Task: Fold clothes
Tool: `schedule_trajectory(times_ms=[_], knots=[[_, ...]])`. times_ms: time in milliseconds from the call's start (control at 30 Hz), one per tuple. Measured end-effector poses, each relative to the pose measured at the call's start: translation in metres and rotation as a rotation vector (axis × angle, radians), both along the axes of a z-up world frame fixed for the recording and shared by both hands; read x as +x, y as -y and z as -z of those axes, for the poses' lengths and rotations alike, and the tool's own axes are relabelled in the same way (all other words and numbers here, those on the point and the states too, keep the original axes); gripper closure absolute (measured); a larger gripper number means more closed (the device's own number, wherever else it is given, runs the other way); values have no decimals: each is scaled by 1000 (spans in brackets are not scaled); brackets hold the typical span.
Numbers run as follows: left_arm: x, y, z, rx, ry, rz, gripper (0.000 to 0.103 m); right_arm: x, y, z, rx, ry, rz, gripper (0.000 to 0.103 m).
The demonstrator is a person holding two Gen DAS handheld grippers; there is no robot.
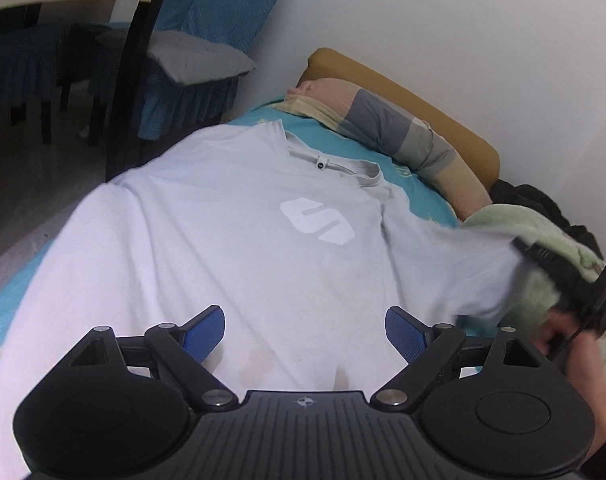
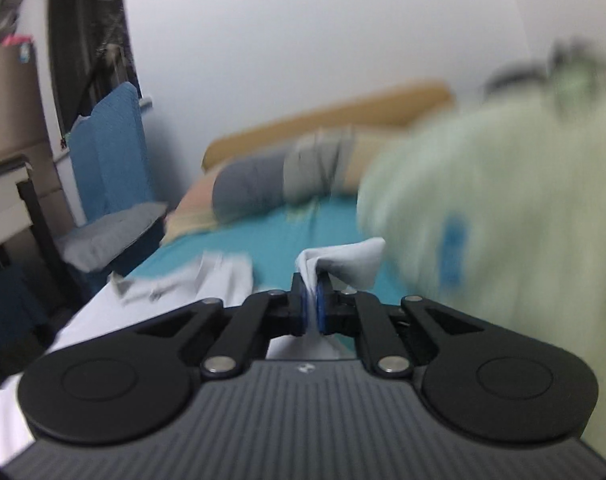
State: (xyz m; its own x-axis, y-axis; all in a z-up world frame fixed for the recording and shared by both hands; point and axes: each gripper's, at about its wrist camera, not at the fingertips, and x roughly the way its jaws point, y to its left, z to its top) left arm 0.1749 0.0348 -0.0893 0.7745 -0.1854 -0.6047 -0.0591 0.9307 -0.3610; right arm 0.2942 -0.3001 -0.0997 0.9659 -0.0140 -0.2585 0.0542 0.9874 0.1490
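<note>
Right gripper holds the sleeve of a white T-shirt spread on the bed.

The white T-shirt (image 1: pixel 231 240) lies flat, front up with its logo showing, on the turquoise bed sheet (image 1: pixel 419 188), collar toward the striped pillow (image 1: pixel 403 132). The right gripper (image 2: pixel 311 300) is clenched on a bunch of the shirt's sleeve cloth, which sticks out between its blue pads (image 2: pixel 322 300); its view is blurred, so it seems to be in motion. The left gripper (image 1: pixel 305 334) hovers over the lower part of the shirt with its jaws wide apart, grasping nothing. I judge the step in hand is the sleeve fold. The next move probably calls for carrying the sleeve inward over the body and keeping it clear of the green blanket (image 1: pixel 543 236) just beside.
</note>
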Motion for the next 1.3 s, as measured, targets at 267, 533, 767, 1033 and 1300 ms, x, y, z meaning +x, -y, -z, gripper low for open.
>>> schedule_trajectory(times_ms=[267,533,767,1033,1300], knots=[[-7,18,-10,65,38,49,14,2,58,-49,-87,-102,112,68],[-24,7,-19,-2,21,30,14,-67,65,-21,391,-129,74,5],[-29,1,-20,-12,20,15,13,-60,53,70,511,-367,83,5],[-27,1,-16,5,95,-39,13,-19,59,104,505,-231,60,5],[-25,6,-19,-9,126,-38,13,49,30,63,290,-228,80,85]])
